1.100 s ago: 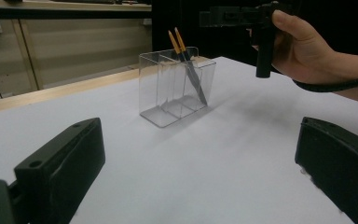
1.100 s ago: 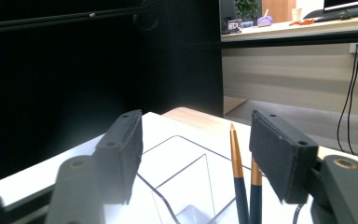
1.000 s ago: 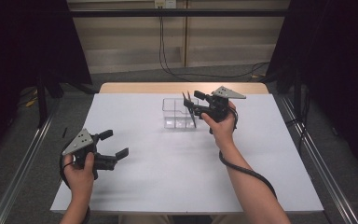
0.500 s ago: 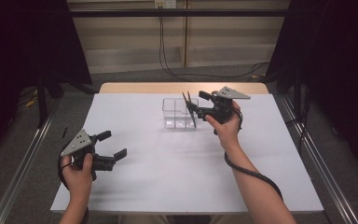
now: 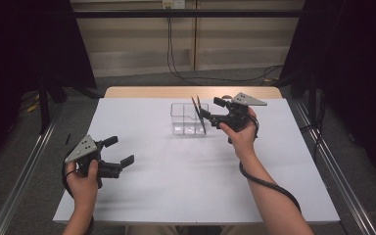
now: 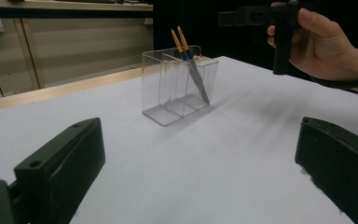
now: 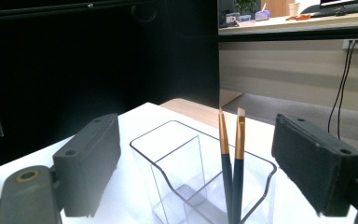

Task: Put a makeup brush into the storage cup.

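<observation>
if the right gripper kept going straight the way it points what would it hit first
Most likely the two brushes standing in the clear organizer: they rise between the open fingers of the right gripper. Depth is hard to judge.

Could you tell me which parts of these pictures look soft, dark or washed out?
High view: the white table sheet is evenly lit, the surroundings dark. Left gripper view: the clear plastic divided holder with two dark, gold-banded brushes is fairly sharp, with faint reflections; the near black jaws blur. Right gripper view: the black curtain swallows the left side, and the jaws look soft.
</observation>
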A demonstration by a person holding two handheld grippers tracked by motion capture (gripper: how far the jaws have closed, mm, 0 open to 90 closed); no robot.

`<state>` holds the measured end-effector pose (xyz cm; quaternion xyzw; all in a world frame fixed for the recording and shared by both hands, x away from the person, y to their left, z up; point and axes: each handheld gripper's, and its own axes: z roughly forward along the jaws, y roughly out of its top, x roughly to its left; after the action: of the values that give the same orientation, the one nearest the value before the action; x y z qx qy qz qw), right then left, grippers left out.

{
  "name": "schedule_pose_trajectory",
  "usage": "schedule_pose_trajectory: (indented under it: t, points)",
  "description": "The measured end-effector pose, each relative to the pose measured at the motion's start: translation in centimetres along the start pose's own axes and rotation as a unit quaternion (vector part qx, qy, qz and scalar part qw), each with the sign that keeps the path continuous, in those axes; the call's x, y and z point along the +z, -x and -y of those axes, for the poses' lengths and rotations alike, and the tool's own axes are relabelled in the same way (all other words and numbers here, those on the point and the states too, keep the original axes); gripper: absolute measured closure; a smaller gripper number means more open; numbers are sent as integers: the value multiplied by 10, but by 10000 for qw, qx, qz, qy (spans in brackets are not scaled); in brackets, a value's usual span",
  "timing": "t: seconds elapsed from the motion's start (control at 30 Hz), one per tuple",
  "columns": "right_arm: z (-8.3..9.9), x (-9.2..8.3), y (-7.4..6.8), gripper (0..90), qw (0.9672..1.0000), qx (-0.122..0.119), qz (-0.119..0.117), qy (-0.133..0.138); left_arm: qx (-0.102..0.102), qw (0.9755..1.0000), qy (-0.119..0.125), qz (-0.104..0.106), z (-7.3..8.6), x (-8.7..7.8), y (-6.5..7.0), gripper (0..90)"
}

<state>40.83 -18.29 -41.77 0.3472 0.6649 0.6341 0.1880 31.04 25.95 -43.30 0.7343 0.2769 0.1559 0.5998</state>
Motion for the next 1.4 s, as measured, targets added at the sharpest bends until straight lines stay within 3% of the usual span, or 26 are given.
schedule_pose_trajectory:
  t: [0.67,1.4]
  points:
    - [-1,-8,-7,124,9999,-83,-78,-116,16,10000,35,28,-3,5,1,13]
    - [0,-34,-10,106,9994,-272,-45,-195,57,9999,-14,87,-4,9,4,13]
